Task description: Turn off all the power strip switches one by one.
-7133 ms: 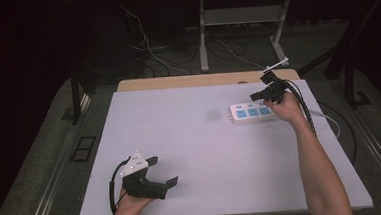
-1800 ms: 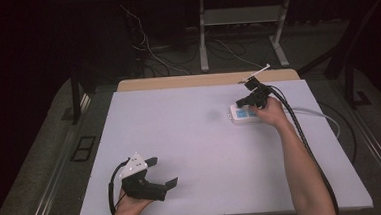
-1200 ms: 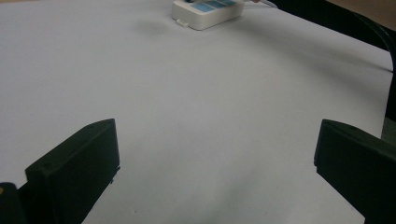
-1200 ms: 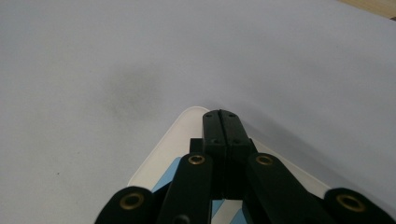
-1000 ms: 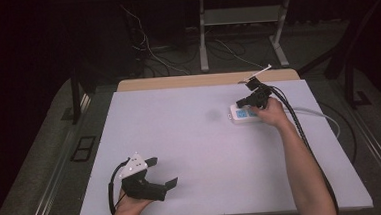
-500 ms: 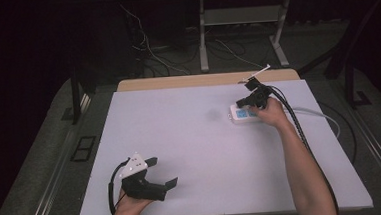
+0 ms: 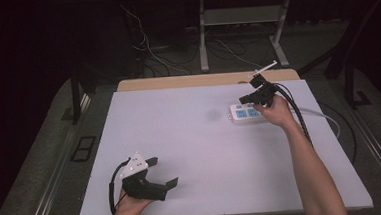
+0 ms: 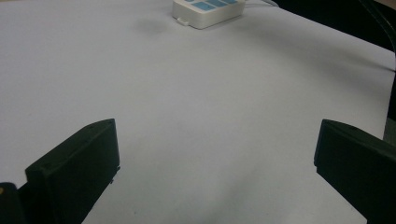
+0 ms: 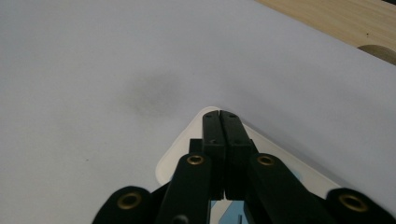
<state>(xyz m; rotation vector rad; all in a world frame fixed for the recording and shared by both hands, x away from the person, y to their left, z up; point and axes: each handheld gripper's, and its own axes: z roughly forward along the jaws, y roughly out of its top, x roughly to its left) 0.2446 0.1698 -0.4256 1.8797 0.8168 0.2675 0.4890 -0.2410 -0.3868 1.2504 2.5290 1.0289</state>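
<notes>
A white power strip (image 7: 245, 113) with blue sockets lies at the table's far right. It shows far off in the left gripper view as the power strip (image 8: 208, 9), and its corner (image 9: 187, 140) sits under the jaws in the right gripper view. My right gripper (image 7: 244, 98) hovers over the strip's left end, jaws pressed together on nothing (image 9: 220, 116). Held by a hand at the near left of the table, my left gripper (image 7: 163, 172) rests with jaws wide apart and nothing between them (image 8: 215, 158).
A white sheet covers the table (image 7: 190, 142), with a wooden strip (image 7: 177, 82) at its far edge. A faint grey smudge (image 7: 212, 114) marks the sheet left of the strip. The strip's white cord (image 7: 329, 119) runs off to the right. Cables and a desk frame (image 7: 204, 36) stand beyond.
Since seven seconds ago the right gripper has shifted left along the power strip to its left end. Over the last second nothing has visibly moved.
</notes>
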